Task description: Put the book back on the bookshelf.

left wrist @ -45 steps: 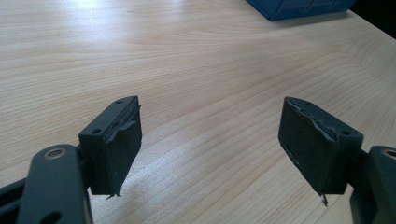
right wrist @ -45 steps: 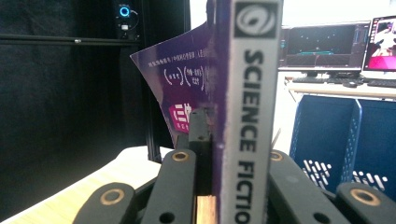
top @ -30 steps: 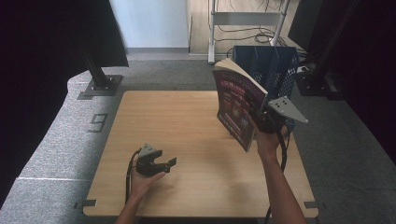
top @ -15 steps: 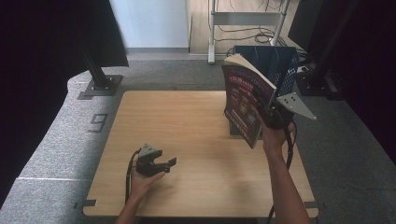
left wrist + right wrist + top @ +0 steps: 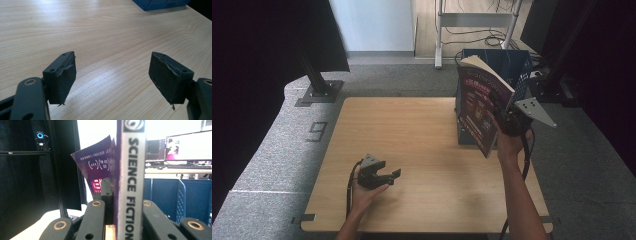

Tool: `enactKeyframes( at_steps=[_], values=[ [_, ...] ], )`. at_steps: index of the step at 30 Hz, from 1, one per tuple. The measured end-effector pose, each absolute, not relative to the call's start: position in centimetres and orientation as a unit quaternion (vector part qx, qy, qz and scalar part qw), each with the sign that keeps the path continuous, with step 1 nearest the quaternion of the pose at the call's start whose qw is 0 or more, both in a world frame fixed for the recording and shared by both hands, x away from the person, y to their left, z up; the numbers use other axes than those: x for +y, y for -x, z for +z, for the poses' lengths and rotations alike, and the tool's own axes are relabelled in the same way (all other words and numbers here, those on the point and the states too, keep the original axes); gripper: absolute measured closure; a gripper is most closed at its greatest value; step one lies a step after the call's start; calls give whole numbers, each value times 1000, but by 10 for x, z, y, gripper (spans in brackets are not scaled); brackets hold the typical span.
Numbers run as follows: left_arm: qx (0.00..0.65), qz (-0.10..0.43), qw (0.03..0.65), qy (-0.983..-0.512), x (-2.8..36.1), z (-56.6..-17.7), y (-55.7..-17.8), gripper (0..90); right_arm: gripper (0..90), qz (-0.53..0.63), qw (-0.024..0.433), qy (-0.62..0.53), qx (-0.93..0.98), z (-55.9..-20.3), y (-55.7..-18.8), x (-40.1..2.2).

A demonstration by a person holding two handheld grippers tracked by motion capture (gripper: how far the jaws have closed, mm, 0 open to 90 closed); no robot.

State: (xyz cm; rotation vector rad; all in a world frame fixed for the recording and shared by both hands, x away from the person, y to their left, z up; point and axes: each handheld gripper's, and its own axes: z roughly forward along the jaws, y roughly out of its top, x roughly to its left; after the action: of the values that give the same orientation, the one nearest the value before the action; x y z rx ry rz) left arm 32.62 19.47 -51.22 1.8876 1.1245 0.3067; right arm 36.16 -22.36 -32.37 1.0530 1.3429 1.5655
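My right gripper (image 5: 506,121) has its jaws clamped on the spine of the book (image 5: 479,107), holding it upright above the desk's (image 5: 412,130) far right, by the blue crate (image 5: 512,62). My left gripper (image 5: 384,176) rests wide open, empty, well apart.

Book (image 5: 478,107): dark purple cover with red and white print; spine (image 5: 131,180) white with black lettering. Crate (image 5: 512,65): blue, perforated walls. Desk (image 5: 422,125): light wood grain. Gripper pads (image 5: 65,77): black.
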Motion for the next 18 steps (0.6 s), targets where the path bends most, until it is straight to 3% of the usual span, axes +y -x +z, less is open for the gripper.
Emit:
enactKeyframes(
  at_steps=[18],
  values=[
    [455, 132, 449, -758, 195, -512, -325, 227, 817, 610, 417, -437, 513, -323, -372, -237]
  ],
)
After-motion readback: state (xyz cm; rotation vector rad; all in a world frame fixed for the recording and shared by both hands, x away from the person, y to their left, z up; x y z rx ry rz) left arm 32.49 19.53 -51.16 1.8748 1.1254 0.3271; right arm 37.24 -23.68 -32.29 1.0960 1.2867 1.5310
